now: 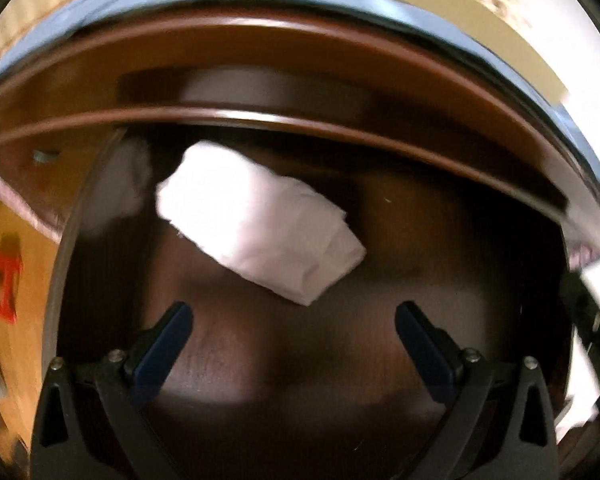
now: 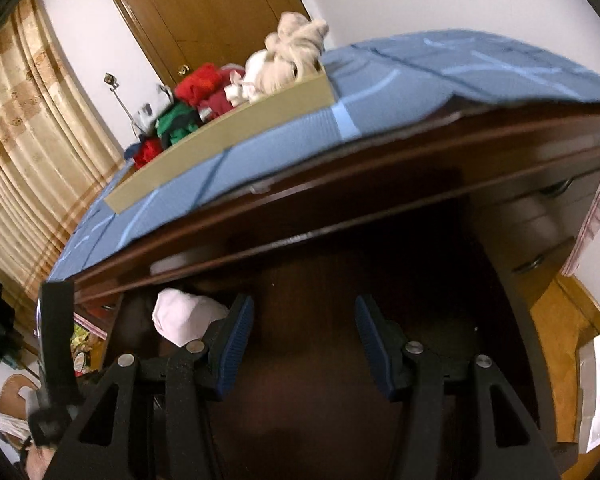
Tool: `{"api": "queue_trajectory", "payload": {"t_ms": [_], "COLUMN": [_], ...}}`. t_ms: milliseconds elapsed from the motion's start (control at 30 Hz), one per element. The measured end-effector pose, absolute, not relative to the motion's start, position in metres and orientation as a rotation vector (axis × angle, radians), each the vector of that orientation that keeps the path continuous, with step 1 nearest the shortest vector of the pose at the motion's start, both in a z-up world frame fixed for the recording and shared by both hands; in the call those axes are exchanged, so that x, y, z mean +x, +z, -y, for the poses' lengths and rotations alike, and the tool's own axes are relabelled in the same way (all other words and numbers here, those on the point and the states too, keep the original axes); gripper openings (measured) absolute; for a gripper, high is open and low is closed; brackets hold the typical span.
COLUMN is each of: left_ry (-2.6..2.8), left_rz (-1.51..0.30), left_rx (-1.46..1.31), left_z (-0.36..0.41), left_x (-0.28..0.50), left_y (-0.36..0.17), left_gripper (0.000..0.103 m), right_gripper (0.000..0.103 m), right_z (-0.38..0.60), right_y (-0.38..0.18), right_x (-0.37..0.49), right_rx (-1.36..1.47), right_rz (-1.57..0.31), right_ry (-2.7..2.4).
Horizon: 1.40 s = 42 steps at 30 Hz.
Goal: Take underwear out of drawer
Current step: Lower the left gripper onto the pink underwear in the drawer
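A folded white piece of underwear (image 1: 256,224) lies on the dark wooden bottom of the open drawer (image 1: 440,240). My left gripper (image 1: 294,316) hangs over the drawer just short of the underwear, jaws open and empty. The right wrist view shows the same underwear (image 2: 184,316) at the left, partly behind the left finger (image 2: 232,344) of my right gripper (image 2: 304,320). That gripper stands open over the drawer (image 2: 380,264) with nothing between its pads. The other handheld gripper (image 2: 56,336) shows as a black bar at the far left.
The brown dresser edge (image 1: 284,116) overhangs the drawer's back. A blue cloth (image 2: 380,92) covers the dresser top, with a cardboard tray of clothes (image 2: 228,92) on it. Smaller drawers (image 2: 548,232) stand at the right. A curtain (image 2: 28,152) and a door (image 2: 204,4) are behind.
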State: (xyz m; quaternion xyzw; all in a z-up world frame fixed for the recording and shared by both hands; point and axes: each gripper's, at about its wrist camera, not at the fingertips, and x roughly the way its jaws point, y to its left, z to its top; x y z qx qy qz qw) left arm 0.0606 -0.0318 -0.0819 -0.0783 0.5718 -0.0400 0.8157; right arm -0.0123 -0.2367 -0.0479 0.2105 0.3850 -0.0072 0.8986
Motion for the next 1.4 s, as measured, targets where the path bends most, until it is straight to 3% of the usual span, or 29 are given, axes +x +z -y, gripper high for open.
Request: {"api": "queue_trajectory", "payload": {"t_ms": [467,733,933,1000,1167,1400], "left_ry": [0.16,0.236,0.276,0.274,0.206,0.072], "left_rz": [-1.431,-1.362,-1.323,-1.319,-1.368,-1.509], "left_rx": [-0.462,-0.556,-0.587,-0.574,-0.495,-0.202], "left_z": [0.027,0.022,0.022,0.021,0.016,0.027], "left_x": [0.076,0.075,0.067,0.064,0.067,0.05], "left_y": [-0.12,-0.11,-0.102,-0.098,-0.086,-0.078], "left_gripper": [0.102,0.091,0.09,0.082,0.05,0.044], "right_gripper": [0.055,0.055,0.055,0.055,0.055,0.055], "right_z": [0.268,0.278,0.28,0.281,0.291,0.307], "right_y": [-0.058,-0.049,-0.049,-0.049,-0.047,-0.041], "right_x": [-0.017,-0.023,-0.021,-0.022,-0.026,-0.035], "right_rx": [0.476,0.457,0.466,0.463,0.467,0.459], "right_rz": [-0.852,-0.829,-0.831,-0.828,-0.825,-0.816], "right_ry": [0.021,0.032,0.056,0.054,0.036,0.026]}}
